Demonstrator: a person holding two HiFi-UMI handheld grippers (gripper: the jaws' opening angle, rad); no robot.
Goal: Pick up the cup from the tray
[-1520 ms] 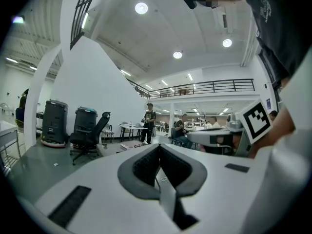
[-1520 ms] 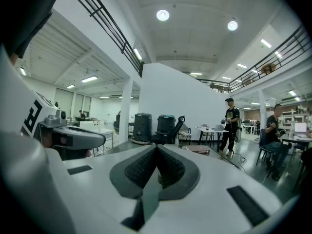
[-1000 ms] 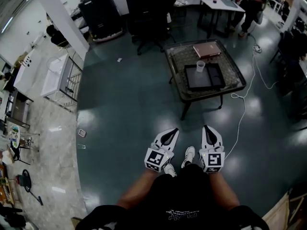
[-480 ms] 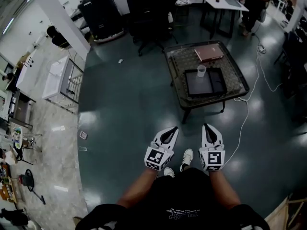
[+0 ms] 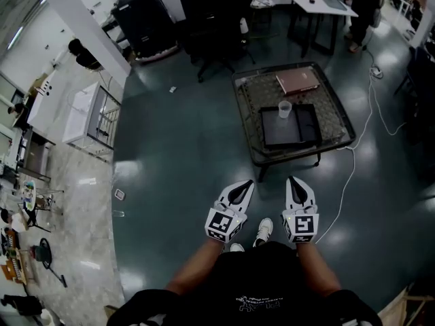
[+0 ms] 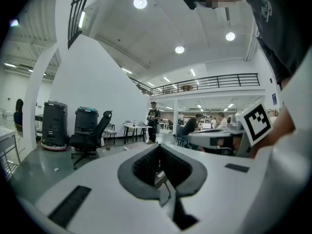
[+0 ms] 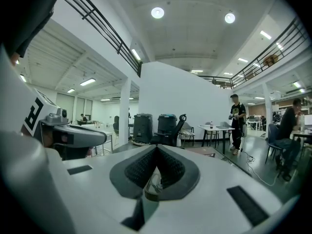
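Observation:
A clear plastic cup (image 5: 285,109) stands upright at the far edge of a black tray (image 5: 299,131), which lies on a low glass-topped table (image 5: 336,107) across the floor ahead. Both grippers are held side by side near the person's legs, well short of the table. The left gripper (image 5: 239,190) is shut and holds nothing; its jaws meet at their tips (image 6: 158,147). The right gripper (image 5: 297,187) is shut and holds nothing too (image 7: 156,147). The cup does not show clearly in either gripper view.
A brown book (image 5: 297,81) lies on the table behind the tray. A white cable (image 5: 363,141) trails over the floor right of the table. Black office chair (image 5: 207,19) and black bins (image 5: 139,15) stand beyond. A white rack (image 5: 88,111) is at left.
The table with tray and cup has come nearer and lower in the head view as the person walks toward it. Both grippers keep their pose, shut.

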